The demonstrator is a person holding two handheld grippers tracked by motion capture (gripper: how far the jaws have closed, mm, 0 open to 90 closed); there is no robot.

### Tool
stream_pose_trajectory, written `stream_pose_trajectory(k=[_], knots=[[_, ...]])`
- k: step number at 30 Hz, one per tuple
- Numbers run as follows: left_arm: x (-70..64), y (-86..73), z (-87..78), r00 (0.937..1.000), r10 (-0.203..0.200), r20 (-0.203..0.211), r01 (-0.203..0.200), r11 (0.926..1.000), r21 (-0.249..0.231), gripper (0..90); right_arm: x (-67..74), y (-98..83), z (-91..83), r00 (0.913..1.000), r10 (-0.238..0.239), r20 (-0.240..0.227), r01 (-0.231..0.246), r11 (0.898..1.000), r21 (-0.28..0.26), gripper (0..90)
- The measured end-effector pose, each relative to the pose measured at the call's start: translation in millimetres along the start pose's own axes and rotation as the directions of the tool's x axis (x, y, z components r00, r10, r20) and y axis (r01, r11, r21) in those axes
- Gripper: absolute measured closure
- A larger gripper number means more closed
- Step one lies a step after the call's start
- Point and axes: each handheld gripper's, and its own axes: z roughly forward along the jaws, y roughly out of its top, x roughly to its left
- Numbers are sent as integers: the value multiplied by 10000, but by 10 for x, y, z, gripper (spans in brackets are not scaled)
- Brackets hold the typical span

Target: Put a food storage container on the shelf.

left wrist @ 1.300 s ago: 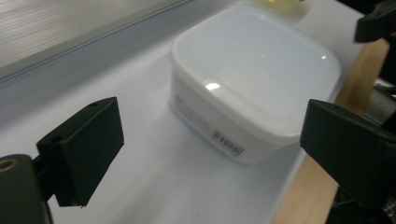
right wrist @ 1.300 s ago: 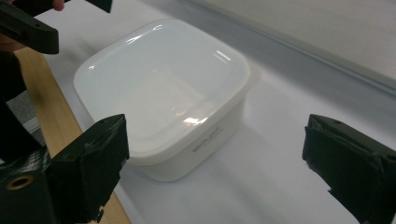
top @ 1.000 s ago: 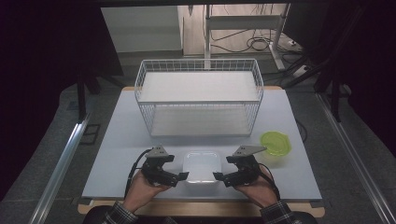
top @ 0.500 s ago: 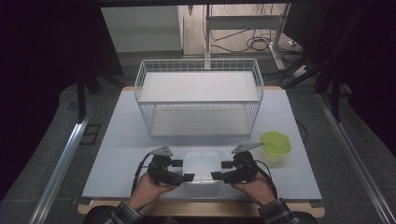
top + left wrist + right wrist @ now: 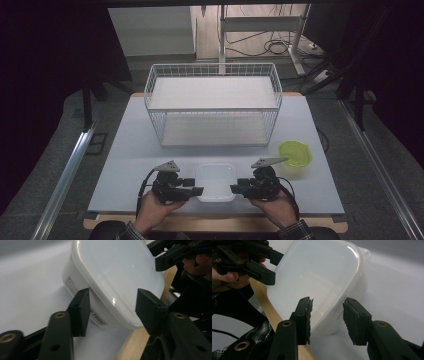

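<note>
Colours w/ you now:
Translucent white plastic lidded container (image 5: 215,181), white wire basket (image 5: 213,102), lime-green plastic bowl (image 5: 295,153), pale grey-blue tabletop (image 5: 125,150), your plaid sleeve (image 5: 259,340).

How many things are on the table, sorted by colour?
White: 2, the wire basket and the lidded plastic container
Green: 1, the bowl
Total: 3

Dim and grainy around the pale table (image 5: 125,165) from above, black at both sides beyond it; sharper close up, with small glare spots on the container lid (image 5: 117,272), nearest jaws soft and out of focus.
</note>
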Motion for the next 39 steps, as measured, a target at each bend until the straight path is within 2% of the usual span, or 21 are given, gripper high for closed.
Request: stream_pose_trajectory(k=[3,4,5,7,8,10,15,18,27,39], knots=[[7,-5,-15,9999,-101,24,101,9999,-68,532,13,-3,-2,9999,148,37,-148,9999,-42,599],[-2,-5,-35,9999,-103,-58,102,9997,-220,532,14,-6,-3,9997,223,50,-223,9997,-66,601],[-5,0,-40,9999,-103,-100,100,9997,-235,577,3,-11,-4,9990,455,46,-454,9989,-97,613],[-8,8,-37,9997,-201,-145,197,9995,-251,584,-3,-13,-4,9985,552,26,-552,9984,-139,618],[8,10,-38,9987,-513,-68,511,9983,-277,593,-9,-11,-4,9970,771,33,-771,9969,-170,628],[5,9,-42,9982,-594,-76,591,9978,-313,606,-2,-13,-7,9960,890,64,-888,9957,-257,639],[-14,12,-61,9981,-612,-79,608,9972,-432,665,6,-10,-31,9955,908,286,-894,9950,-450,682],[-2,14,-56,9971,-756,-10,754,9955,-566,684,-4,-6,-53,9948,952,366,-926,9934,-672,707],[15,31,-50,9953,-957,-170,938,9916,-895,778,-22,-3,-90,9933,1036,514,-985,9907,-943,783],[-7,67,-43,9929,-794,-887,699,9919,-1057,785,30,16,-75,9941,612,897,-501,9914,-1207,792]])
